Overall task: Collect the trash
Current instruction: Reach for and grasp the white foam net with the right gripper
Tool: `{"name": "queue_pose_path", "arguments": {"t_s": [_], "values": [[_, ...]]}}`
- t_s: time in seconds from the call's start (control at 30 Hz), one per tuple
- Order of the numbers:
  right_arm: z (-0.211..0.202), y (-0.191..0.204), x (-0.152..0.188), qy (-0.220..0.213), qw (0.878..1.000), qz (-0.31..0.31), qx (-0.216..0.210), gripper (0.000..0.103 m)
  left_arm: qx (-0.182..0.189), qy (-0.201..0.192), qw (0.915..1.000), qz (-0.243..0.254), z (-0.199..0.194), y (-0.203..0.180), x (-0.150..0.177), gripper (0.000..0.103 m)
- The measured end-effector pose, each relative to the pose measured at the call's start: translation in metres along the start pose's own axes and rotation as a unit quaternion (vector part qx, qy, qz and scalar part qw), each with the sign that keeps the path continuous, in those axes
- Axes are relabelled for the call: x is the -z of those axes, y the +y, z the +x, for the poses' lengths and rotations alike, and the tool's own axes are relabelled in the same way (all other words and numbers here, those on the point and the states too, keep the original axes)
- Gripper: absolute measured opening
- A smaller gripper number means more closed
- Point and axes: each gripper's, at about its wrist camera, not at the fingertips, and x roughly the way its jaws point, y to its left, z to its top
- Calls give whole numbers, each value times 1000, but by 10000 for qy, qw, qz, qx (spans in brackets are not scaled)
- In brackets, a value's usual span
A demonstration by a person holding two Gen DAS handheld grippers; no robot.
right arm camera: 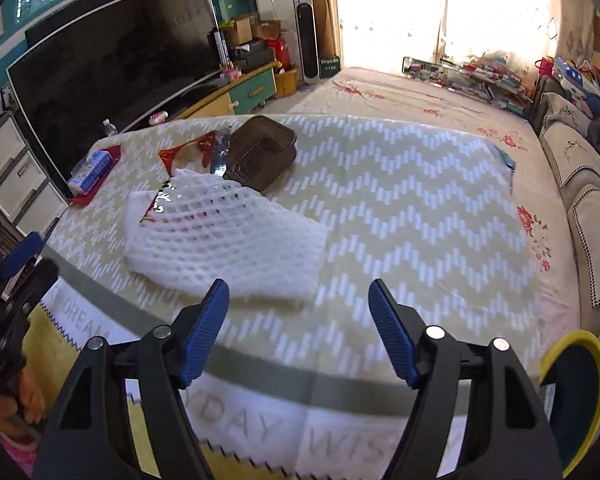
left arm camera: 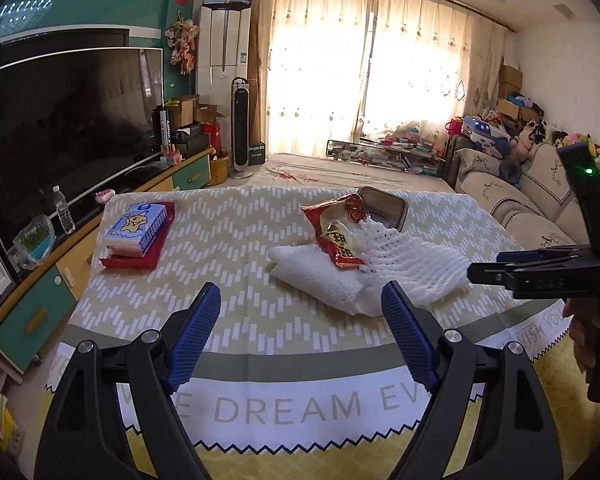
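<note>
A white foam net sleeve point(left arm camera: 404, 264) lies on the table, with a white paper towel point(left arm camera: 320, 276) beside it and a red snack wrapper point(left arm camera: 336, 232) on top. The sleeve point(right arm camera: 228, 240) and wrapper point(right arm camera: 188, 148) also show in the right wrist view. A small brown basket point(left arm camera: 384, 206) stands behind them, also in the right wrist view point(right arm camera: 260, 156). My left gripper point(left arm camera: 300, 312) is open and empty, just short of the paper towel. My right gripper point(right arm camera: 298, 304) is open and empty, over the near edge of the sleeve; it also shows at the right of the left wrist view point(left arm camera: 500, 268).
A tissue pack point(left arm camera: 136, 228) on a red tray point(left arm camera: 140, 256) sits at the table's far left. A TV point(left arm camera: 60, 128) and cabinet stand on the left, a sofa point(left arm camera: 520, 200) on the right. A yellow-rimmed bin point(right arm camera: 576, 392) is at the near right.
</note>
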Motion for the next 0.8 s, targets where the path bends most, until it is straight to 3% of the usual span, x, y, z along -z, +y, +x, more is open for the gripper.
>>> {"name": "queue_pose_path", "arguments": {"t_s": [0.2, 0.3, 0.67, 0.8], "values": [[34, 3, -13, 328, 9993, 200, -44, 67, 36, 4, 9999, -115, -1, 5, -1, 82], [40, 9, -13, 398, 9991, 132, 60, 62, 66, 14, 9999, -122, -1, 4, -1, 82], [23, 10, -8, 232, 9996, 81, 130, 22, 81, 34, 9999, -77, -1, 1, 1, 82], [11, 6, -1, 128, 9998, 161, 47, 17, 78, 48, 10000, -40, -1, -1, 2, 82]]}}
